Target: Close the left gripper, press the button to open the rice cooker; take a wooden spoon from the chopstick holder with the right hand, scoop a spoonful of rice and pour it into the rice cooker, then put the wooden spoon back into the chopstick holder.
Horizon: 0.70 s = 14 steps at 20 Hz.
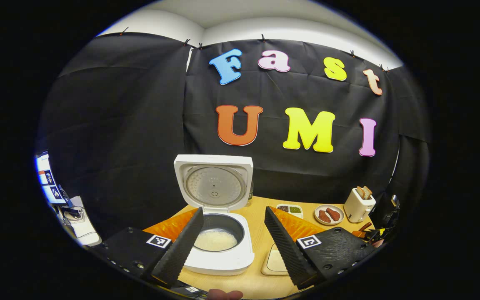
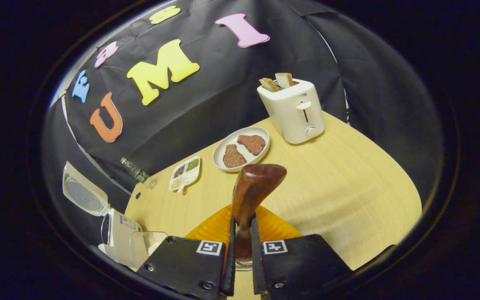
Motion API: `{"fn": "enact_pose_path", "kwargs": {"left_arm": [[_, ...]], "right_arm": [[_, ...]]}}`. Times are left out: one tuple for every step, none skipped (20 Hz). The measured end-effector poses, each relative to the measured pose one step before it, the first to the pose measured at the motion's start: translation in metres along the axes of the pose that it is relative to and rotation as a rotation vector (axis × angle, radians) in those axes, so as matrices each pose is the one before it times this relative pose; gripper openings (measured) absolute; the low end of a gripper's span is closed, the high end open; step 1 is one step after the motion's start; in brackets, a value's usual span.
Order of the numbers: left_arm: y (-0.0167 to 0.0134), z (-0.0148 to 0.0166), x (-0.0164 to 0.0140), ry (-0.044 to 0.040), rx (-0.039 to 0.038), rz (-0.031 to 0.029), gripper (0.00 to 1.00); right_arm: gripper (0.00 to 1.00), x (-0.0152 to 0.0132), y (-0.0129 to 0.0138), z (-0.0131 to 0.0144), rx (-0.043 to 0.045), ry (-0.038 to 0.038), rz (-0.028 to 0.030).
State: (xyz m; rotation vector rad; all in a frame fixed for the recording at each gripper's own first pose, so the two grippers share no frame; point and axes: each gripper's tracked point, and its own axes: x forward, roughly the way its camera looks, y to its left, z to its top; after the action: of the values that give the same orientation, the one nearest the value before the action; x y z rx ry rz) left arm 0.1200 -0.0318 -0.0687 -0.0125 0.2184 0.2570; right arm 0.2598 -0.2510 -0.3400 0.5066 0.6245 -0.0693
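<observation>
Rice cooker: white rice cooker (image 1: 217,246) at 6 o'clock before us, lid up, rice inside, ready for pouring.
Left gripper: our left gripper (image 1: 233,241) gapes wide, holding nothing, framing the pot.
Right gripper: our right gripper (image 2: 240,250) clamps the brown wooden spoon (image 2: 252,191), bowl upward at 12 o'clock.
Counter: pale wooden counter (image 2: 348,187) carries everything.

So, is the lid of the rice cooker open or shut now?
Open. The lid stands upright behind the rice cooker, and the rice in its pot is exposed.
</observation>
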Motion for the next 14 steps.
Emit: {"fn": "enact_pose_path", "kwargs": {"left_arm": [[0.00285,0.00232,-0.00096,-0.00553,-0.00455,-0.00418,0.94],[0.00454,0.00083,-0.00213,-0.00433,-0.00817,-0.00292,0.94],[0.00553,0.00006,-0.00218,-0.00424,-0.00864,-0.00108,0.94],[0.00532,0.00027,-0.00167,-0.00475,-0.01001,0.00152,0.94],[0.00471,-0.00029,-0.00294,-0.00129,-0.01538,-0.00016,0.94],[0.00276,-0.00065,-0.00321,-0.00193,-0.01759,-0.00746,0.94],[0.00222,0.00011,-0.00266,-0.00313,-0.01055,-0.01188,0.94],[0.00378,0.00104,-0.00114,-0.00772,-0.00178,-0.00901,0.94],[0.00556,0.00171,0.00018,-0.01039,0.00201,-0.00750,0.94],[0.00362,0.00196,-0.00019,-0.00694,-0.00226,-0.00917,0.94],[0.00223,0.00214,-0.00075,-0.00926,-0.00744,-0.01654,0.94],[0.00162,0.00310,-0.00127,-0.01178,-0.00453,-0.01548,0.94],[0.00425,0.00221,0.00037,-0.01236,0.00016,-0.01056,0.94],[0.00614,0.00202,-0.00098,-0.00825,0.00223,-0.00198,0.94]], "right_arm": [[0.23,-0.00487,0.00353,0.00039,-0.00787,-0.00628,-0.00472],[0.22,-0.00512,0.00300,0.00263,-0.01277,-0.01031,-0.01024],[0.20,-0.00550,0.00349,0.00255,-0.01478,-0.00725,-0.00638],[0.19,-0.00664,0.00370,0.00236,-0.01170,-0.00496,-0.01139],[0.18,-0.00763,0.00187,0.00462,-0.01043,-0.01264,-0.01295],[0.17,-0.00898,0.00400,0.00658,-0.01120,-0.01588,-0.00963],[0.16,-0.00974,0.00549,0.00589,-0.01858,-0.01819,-0.00956],[0.16,-0.01020,0.00728,0.00841,-0.02286,-0.02240,-0.00458],[0.15,-0.01179,0.01088,0.00741,-0.02769,-0.02134,0.00418],[0.15,-0.01216,0.01425,0.00733,-0.03025,-0.01764,0.01295],[0.14,-0.01089,0.01645,0.00582,-0.02782,-0.01495,0.01993],[0.13,-0.00974,0.01828,0.00504,-0.02456,-0.00963,0.02072],[0.12,-0.00715,0.01695,0.00225,-0.02277,-0.00727,0.02058],[0.12,-0.00541,0.01853,0.00187,-0.01891,-0.00669,0.02088]]}}
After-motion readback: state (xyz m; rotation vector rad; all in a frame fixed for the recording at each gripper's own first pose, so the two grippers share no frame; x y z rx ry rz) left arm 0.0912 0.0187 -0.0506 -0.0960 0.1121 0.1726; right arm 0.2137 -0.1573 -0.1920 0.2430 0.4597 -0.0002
